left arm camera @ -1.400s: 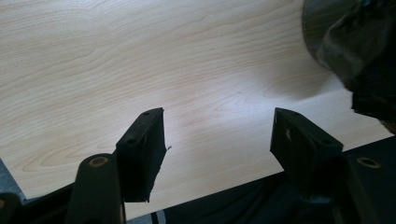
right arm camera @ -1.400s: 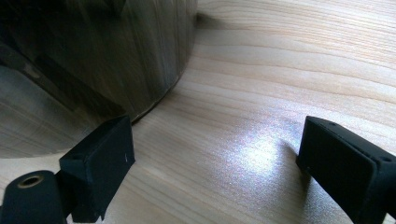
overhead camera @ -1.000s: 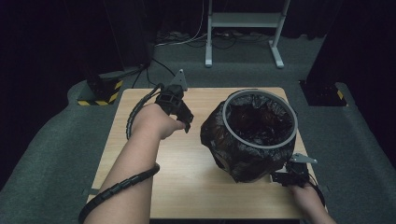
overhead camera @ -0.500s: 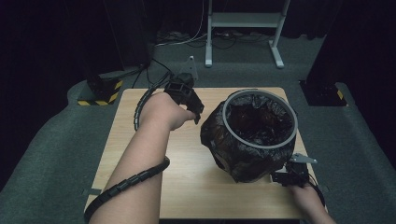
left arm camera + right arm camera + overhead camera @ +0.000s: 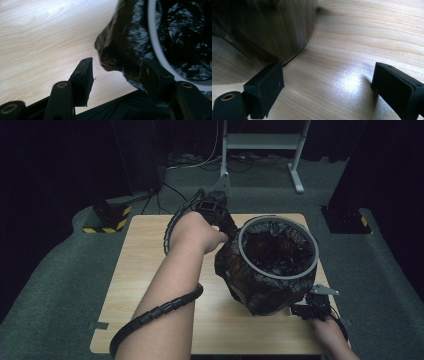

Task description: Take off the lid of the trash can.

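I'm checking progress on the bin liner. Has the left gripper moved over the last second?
Yes. The left gripper has moved right across the table to the bin's rim; its jaws have been closing around a fold of the black liner.

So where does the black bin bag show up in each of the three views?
High view: black bin bag drapes over the bin, right of centre.
Left gripper view: bag hangs at upper right, beside the white rim.
Right gripper view: I can't make the bag out; a shiny curved wall sits at upper left.
Shared landmark: the wooden tabletop.
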A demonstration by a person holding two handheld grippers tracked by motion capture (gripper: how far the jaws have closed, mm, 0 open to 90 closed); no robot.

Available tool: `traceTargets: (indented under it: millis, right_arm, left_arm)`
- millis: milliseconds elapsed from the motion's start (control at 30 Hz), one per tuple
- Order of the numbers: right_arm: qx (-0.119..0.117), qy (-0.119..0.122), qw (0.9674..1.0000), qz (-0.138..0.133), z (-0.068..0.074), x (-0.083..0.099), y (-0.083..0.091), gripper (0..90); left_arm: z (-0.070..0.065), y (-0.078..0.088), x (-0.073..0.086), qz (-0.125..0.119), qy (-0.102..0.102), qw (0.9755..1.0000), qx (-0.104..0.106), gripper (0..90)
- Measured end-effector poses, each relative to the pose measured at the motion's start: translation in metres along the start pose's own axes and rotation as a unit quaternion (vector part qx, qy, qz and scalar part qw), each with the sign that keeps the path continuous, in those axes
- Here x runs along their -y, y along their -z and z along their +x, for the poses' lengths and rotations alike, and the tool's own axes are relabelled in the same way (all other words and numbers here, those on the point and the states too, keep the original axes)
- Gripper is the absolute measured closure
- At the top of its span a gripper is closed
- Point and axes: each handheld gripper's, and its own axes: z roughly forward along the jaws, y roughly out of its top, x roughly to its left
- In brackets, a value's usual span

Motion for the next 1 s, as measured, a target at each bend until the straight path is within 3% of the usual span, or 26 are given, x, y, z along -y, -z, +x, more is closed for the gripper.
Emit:
traceTargets:
  millis: [533,1000]
  right_arm:
    - [-0.001,0.001,1.0,0.0,0.0,0.0,0.0,10.2]
    - [-0.001,0.001,1.0,-0.001,-0.001,0.0,0.0,10.2]
  left_arm:
    - [-0.027,-0.01,-0.016,-0.006,-0.015,0.9998,0.009,49.7]
    - [-0.044,-0.019,-0.024,-0.018,-0.03,0.9993,-0.015,56.5]
